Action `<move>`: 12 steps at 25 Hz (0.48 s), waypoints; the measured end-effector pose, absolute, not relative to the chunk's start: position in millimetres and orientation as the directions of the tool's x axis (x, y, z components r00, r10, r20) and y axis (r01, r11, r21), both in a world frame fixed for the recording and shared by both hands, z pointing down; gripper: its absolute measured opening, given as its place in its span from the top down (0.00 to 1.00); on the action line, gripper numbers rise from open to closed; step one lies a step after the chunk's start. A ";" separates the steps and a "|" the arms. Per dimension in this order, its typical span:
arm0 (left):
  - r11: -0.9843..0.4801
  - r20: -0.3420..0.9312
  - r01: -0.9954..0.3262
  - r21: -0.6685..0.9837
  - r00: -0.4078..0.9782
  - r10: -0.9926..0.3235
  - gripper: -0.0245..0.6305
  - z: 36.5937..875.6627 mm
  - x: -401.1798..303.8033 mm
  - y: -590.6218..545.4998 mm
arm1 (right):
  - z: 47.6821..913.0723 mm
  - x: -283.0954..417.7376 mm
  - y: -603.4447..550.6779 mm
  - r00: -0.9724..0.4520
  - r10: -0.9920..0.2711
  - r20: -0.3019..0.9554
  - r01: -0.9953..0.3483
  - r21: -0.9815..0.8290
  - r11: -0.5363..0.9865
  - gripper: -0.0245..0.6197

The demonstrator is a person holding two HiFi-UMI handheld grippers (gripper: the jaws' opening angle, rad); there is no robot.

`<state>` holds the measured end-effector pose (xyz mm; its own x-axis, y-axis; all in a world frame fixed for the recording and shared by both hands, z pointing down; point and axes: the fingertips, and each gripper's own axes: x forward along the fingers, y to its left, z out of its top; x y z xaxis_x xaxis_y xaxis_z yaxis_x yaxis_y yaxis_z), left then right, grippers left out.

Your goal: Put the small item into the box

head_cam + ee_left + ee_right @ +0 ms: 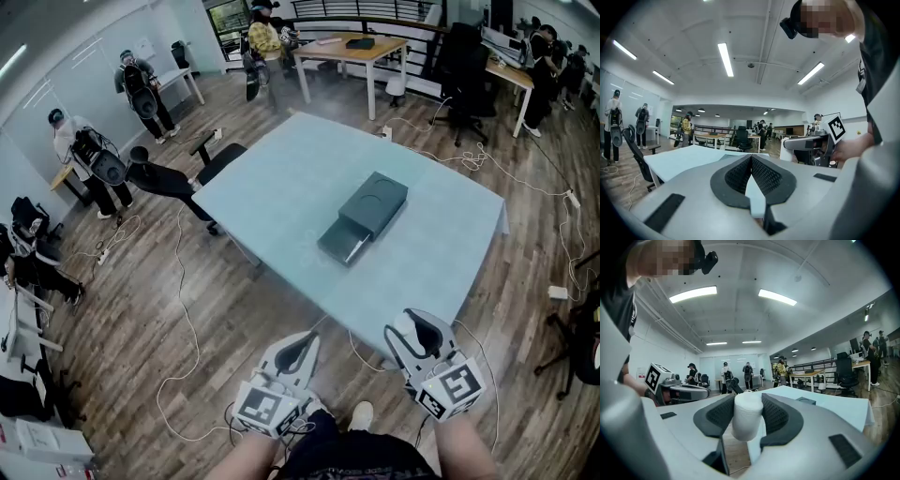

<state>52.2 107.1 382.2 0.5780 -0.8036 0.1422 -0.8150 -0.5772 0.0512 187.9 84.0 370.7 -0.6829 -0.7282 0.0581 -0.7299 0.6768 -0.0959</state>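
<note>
A dark grey box (pixel 373 206) lies on the pale blue table (pixel 272 202), its drawer (pixel 342 242) pulled out toward me. Both grippers hang level off the table's near edge, over the wooden floor. My right gripper (pixel 411 330) is shut on a small white cylinder (pixel 747 417), which stands upright between the dark pads. The box's top (pixel 805 401) shows far off to the right in the right gripper view. My left gripper (pixel 302 345) is shut with its pads (pixel 761 173) meeting at the tip and nothing between them.
A black office chair (pixel 183 176) stands by the table's left corner. Cables (pixel 183 309) trail across the floor near my feet. Several people (pixel 89 159) stand at the left wall. Desks (pixel 352 47) and chairs fill the back.
</note>
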 end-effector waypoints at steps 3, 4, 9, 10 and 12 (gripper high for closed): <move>-0.579 0.135 -0.814 0.049 0.580 -0.803 0.91 380.8 52.9 106.5 | 366.8 188.5 83.0 -0.689 -0.724 0.040 -0.723 -0.103 0.683 0.66; -0.580 0.134 -0.813 0.047 0.581 -0.803 0.91 380.3 53.4 106.6 | 366.2 188.7 82.8 -0.690 -0.722 0.039 -0.722 -0.103 0.684 0.66; -0.574 0.130 -0.818 0.032 0.573 -0.809 0.91 373.4 53.9 111.1 | 359.6 190.8 85.0 -0.697 -0.716 0.033 -0.716 -0.093 0.692 0.66; -0.576 0.128 -0.817 0.027 0.574 -0.808 0.91 372.9 55.0 111.1 | 358.3 191.8 84.4 -0.697 -0.717 0.032 -0.716 -0.091 0.692 0.66; -0.578 0.130 -0.816 0.023 0.575 -0.807 0.91 373.3 56.8 110.0 | 357.8 193.7 82.2 -0.694 -0.719 0.034 -0.719 -0.089 0.690 0.66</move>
